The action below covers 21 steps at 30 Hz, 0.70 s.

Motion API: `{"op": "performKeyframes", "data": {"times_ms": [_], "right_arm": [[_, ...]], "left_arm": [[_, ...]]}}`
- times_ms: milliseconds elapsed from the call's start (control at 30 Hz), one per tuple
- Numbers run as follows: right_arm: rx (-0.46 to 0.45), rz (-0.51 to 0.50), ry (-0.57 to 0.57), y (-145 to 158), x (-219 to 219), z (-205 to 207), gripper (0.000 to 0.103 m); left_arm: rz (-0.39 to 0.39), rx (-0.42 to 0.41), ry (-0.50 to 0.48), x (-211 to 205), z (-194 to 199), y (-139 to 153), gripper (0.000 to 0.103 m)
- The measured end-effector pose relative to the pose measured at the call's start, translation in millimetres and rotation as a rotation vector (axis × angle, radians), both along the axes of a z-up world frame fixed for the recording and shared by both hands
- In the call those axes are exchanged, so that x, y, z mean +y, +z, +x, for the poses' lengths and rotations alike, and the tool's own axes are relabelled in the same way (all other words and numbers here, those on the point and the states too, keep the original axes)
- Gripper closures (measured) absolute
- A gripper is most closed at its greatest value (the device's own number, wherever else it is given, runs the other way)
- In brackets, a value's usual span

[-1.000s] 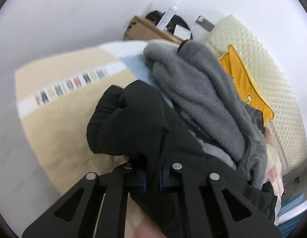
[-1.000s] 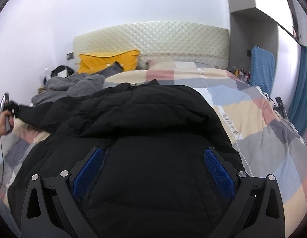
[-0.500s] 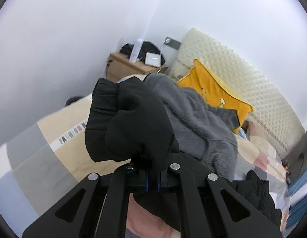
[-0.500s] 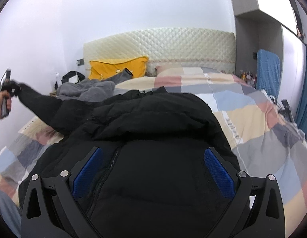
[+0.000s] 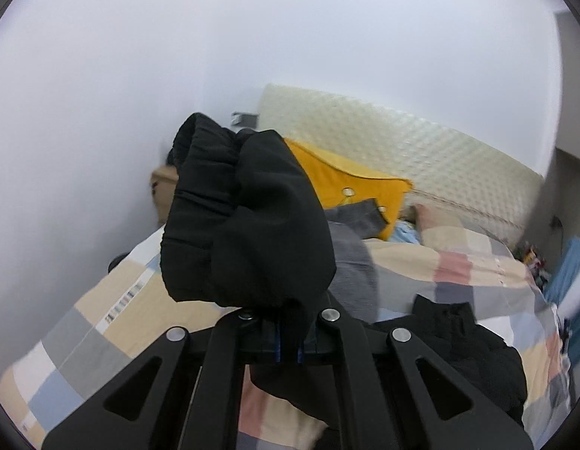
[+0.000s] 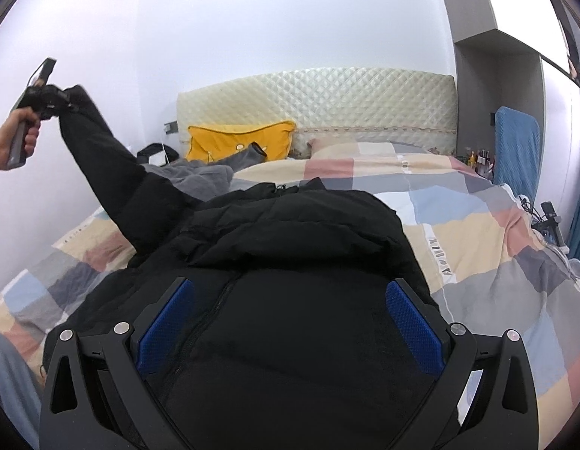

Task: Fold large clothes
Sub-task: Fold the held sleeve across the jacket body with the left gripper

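A black puffer jacket (image 6: 290, 262) lies spread on the checked bed cover (image 6: 477, 247). Its left sleeve (image 6: 113, 172) is stretched up and to the left. My left gripper (image 5: 288, 348) is shut on the sleeve's cuff (image 5: 245, 217), which bulges in front of the camera; in the right wrist view the left gripper (image 6: 61, 99) is high at the left, held by a hand (image 6: 18, 138). My right gripper (image 6: 290, 322) hovers open just above the jacket's body, with its blue pads (image 6: 413, 322) wide apart and nothing gripped between them.
A grey fleece garment (image 6: 192, 178) lies by the yellow pillow (image 6: 241, 142) at the quilted headboard (image 6: 327, 101). A wooden nightstand (image 5: 164, 195) stands at the left wall. A blue towel (image 6: 514, 142) hangs at the right, with small bottles below it.
My left gripper has risen and rolled with the cuff, pulling the sleeve up off the bed and taut. The right gripper has drifted only slightly over the jacket, still open.
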State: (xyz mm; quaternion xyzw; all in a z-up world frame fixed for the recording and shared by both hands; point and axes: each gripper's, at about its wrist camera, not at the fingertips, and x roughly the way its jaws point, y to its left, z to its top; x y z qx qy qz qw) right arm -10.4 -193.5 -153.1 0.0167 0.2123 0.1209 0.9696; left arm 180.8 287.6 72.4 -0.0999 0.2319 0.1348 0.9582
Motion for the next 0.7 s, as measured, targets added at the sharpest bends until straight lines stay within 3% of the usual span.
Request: {"op": "performKeyframes", "data": {"times_ms": [300, 500, 700], "right_arm": [[-0.021, 0.042, -0.021, 3, -23, -11, 0.0], [-0.031, 0.071, -0.031, 4, -30, -12, 0.0], [-0.018, 0.104, -0.063, 0, -41, -5, 0.0]], "left_arm": [[0.074, -0.036, -0.159, -126, 16, 25, 0.098], [0.108, -0.026, -0.313, -219, 32, 7, 0.098], [0.122, 0.022, -0.455, -315, 45, -39, 0.098]]}}
